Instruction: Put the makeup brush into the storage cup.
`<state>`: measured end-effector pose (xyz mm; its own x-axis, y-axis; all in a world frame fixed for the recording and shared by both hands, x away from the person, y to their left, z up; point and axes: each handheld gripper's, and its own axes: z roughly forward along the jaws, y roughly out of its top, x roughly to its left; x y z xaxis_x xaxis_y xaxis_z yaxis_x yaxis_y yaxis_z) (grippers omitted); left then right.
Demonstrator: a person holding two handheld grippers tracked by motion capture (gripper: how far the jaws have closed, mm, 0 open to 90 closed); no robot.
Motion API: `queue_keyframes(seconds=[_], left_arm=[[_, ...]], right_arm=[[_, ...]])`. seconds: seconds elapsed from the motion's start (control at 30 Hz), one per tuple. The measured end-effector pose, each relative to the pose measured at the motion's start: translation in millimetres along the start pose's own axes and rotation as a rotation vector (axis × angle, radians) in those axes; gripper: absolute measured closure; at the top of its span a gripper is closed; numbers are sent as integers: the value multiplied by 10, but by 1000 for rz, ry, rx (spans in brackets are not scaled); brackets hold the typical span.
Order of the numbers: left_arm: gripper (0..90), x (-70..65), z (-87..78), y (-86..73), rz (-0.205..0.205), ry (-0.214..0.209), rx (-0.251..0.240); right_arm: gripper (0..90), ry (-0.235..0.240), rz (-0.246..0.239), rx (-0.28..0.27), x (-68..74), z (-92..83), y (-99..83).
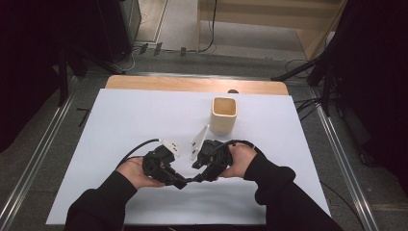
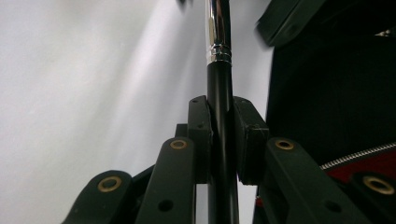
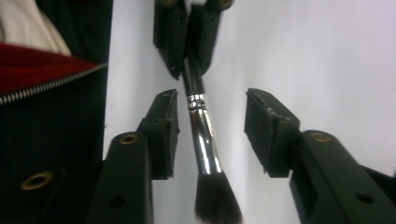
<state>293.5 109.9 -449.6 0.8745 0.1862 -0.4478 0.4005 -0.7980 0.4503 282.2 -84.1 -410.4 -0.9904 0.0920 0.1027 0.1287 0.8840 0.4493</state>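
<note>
Two sets of fingers meet over one makeup brush [image 3: 201, 135] at about 6 o'clock on the worktop [image 1: 120, 120], just in front of the person.

Left gripper [image 2: 221, 140]: fingers [image 2: 200, 135] clenched on the brush's black handle, pads pressing it from both sides. The chrome ferrule runs on past them toward 12 o'clock in the left gripper view.

Right gripper [image 3: 210, 133]: fingers [image 3: 161, 130] released, standing part-open on either side of the ferrule with a gap on both sides; neither pad touches the metal. The dark bristle tuft sits at 6 o'clock in the right gripper view, the left gripper's closed fingers at 12 o'clock.

High view: left gripper [image 1: 180, 183] and right gripper [image 1: 197, 177] tip to tip, the brush a short dark bar between them, both hands low over the white sheet. Black sleeves enter from 6 o'clock.

Progress, as I judge it: the work looks like passing the brush between hands, then standing it in the cream square cup [image 1: 224, 114], which is at about 1 o'clock from the hands, near but apart, and looks empty. The brush now hangs on the left grip alone, so the handover reads as done or nearly so. Left to do: carry the brush to the cup and drop it in.

A red-lined zip on the person's dark jacket [image 2: 355, 158] shows at the frame edge.
</note>
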Motion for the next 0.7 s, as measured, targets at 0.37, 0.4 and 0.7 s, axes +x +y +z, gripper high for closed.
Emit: queue_keyframes(seconds=[0.37, 0.4, 0.7], left_arm=[[797, 98, -62, -73, -88, -1, -61], [798, 98, -67, -79, -90, 8, -69], [798, 148, -102, -129, -133, 17, -116]], right_arm=[[439, -64, 136, -119, 22, -160, -230], [418, -71, 152, -130, 35, -171, -250], [313, -74, 257, -208, 110, -198, -414]])
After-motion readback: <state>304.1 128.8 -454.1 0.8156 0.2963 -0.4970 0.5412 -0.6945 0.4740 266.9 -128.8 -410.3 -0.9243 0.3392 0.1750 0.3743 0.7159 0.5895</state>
